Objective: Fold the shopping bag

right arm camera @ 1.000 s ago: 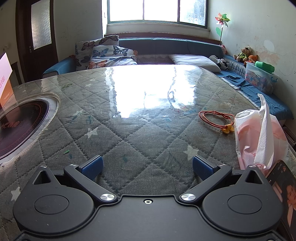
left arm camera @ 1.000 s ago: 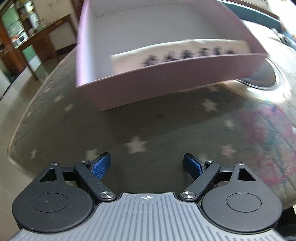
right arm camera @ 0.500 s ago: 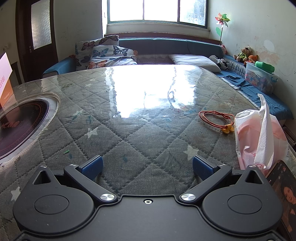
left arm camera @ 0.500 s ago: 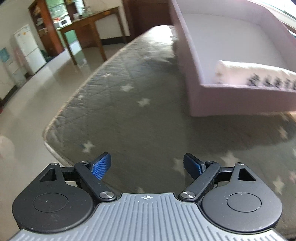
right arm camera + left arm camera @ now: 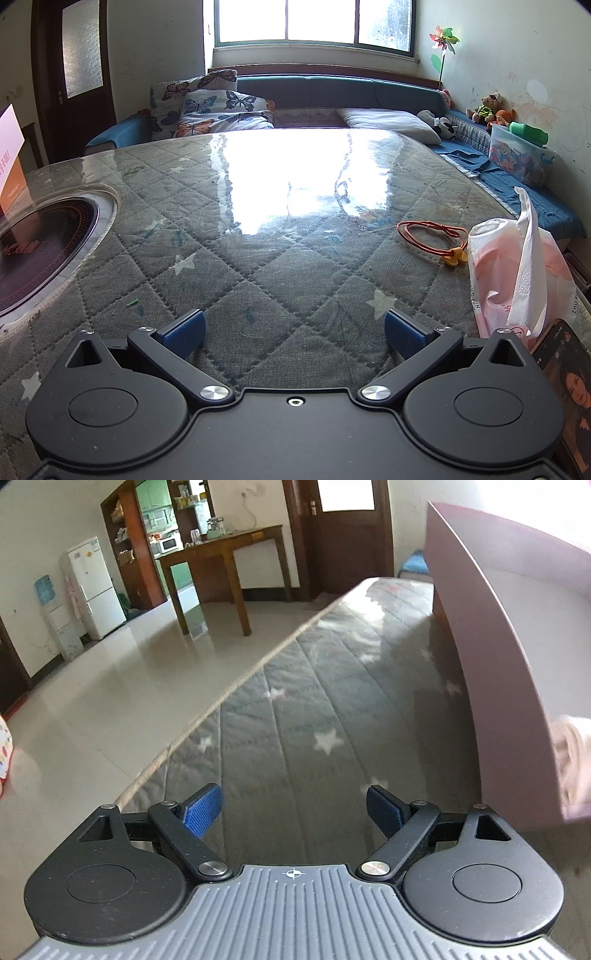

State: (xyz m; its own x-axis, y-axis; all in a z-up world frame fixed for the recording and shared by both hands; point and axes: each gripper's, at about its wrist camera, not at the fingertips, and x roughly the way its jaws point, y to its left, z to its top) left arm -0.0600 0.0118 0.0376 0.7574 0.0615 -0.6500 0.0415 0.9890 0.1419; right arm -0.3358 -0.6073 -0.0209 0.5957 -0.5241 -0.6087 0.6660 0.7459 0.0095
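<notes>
The pink paper shopping bag (image 5: 498,657) stands open on the quilted grey table, filling the right side of the left wrist view. A blurred pale strip (image 5: 574,760) shows inside it at the frame's right edge. My left gripper (image 5: 293,806) is open and empty, just left of the bag's near corner, pointing along the table's left edge. In the right wrist view only a pink and orange corner of the bag (image 5: 9,155) shows at the far left. My right gripper (image 5: 293,332) is open and empty, low over the table and far from the bag.
A round black hob (image 5: 37,251) is set into the table at the left. A red cord (image 5: 428,236), a pink tissue pack (image 5: 517,273) and a phone (image 5: 565,384) lie at the right. The table edge (image 5: 221,698) drops to a tiled floor.
The left wrist view has swung left: the bag slid from the middle of the frame to its right edge, and the floor came into view. The right gripper has not moved.
</notes>
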